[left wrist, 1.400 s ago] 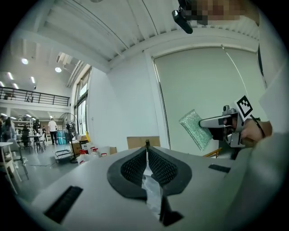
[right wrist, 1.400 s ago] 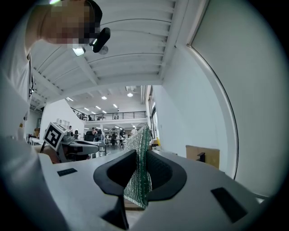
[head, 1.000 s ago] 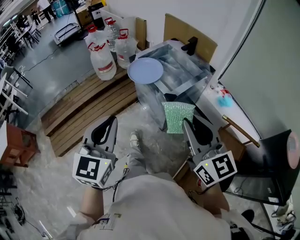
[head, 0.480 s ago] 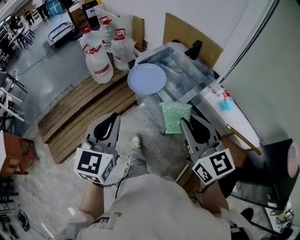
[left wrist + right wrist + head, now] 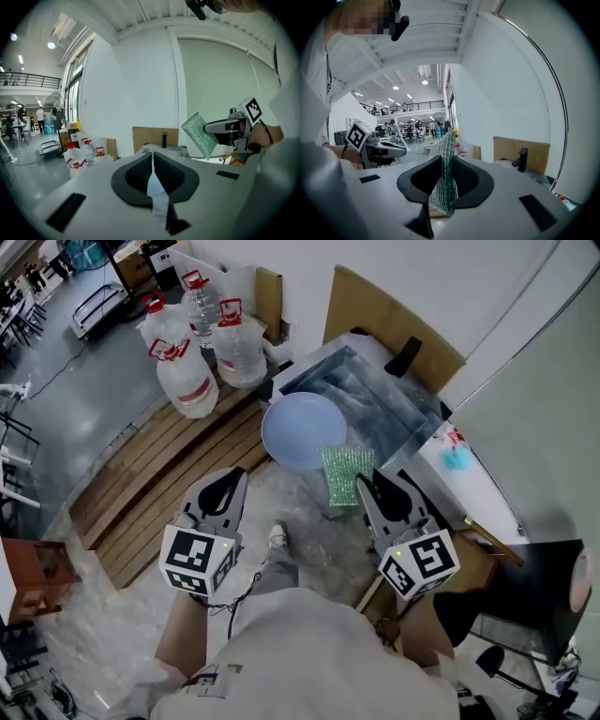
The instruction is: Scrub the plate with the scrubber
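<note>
Scrubbing not started, judging by the layout: scrubber and plate are apart, no contact.

Nearest: left gripper, jaws together; nothing gripped shows in the left gripper view, only a thin pale sliver in the gap at their base. Right gripper is clamped on the green mesh scrubber, which hangs flat from its tips; the right gripper view shows the mesh pinched edge-on between the jaws. The two grippers are level with each other, left and right of the person's body.

Just beyond them: the pale blue plate, at the near left corner of the metal sink. It looks to rest on the rim there, partly overhanging; can't confirm the support. The scrubber's far edge is just beside the plate's right rim in the head view, not touching as far as I can tell.

Left to do: reach the plate, probably steady it with the left gripper, then rub the scrubber over it. All of the actual task.

Further: black faucet at the sink's far side, water jugs far left beside wooden slats.

Writing: none legible. The jugs have red-and-white labels, too small to read. The marker cubes show only black-and-white square patterns, no text.
</note>
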`<state>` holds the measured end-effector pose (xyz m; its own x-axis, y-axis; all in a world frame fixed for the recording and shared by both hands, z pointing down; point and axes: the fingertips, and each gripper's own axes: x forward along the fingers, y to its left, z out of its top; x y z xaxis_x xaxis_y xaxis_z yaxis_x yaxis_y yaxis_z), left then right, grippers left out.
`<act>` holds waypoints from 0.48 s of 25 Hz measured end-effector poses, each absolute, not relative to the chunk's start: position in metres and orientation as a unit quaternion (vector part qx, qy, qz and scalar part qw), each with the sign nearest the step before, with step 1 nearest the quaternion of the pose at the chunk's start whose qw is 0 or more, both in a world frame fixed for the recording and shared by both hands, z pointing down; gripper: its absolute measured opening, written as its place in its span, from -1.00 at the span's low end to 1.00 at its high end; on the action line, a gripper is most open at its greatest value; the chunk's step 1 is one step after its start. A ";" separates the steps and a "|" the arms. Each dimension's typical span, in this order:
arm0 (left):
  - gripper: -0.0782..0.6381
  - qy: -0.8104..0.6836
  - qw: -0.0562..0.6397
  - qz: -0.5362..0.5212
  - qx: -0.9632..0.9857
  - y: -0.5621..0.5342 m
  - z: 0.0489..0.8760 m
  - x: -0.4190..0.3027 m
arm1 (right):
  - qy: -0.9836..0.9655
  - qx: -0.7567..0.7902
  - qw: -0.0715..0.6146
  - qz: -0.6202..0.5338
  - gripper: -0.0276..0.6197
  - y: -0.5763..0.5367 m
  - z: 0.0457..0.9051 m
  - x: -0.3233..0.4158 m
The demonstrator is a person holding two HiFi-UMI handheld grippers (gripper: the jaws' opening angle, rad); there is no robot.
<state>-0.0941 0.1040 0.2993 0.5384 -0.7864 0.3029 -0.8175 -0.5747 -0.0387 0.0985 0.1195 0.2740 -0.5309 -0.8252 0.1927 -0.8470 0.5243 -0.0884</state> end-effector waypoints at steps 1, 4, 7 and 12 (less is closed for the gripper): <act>-0.70 -0.450 0.059 0.144 0.879 0.088 0.303 -0.098 | -0.868 0.483 0.070 0.090 -0.62 0.105 0.278 0.092; -0.70 -0.430 0.069 0.149 0.888 0.042 0.316 -0.108 | -0.863 0.487 0.086 0.101 -0.62 0.062 0.290 0.070; -0.70 -0.414 0.079 0.159 0.893 0.001 0.331 -0.118 | -0.858 0.490 0.097 0.117 -0.62 0.021 0.308 0.052; -0.70 -0.396 0.095 0.175 0.897 -0.047 0.352 -0.128 | -0.851 0.496 0.110 0.137 -0.62 -0.029 0.330 0.037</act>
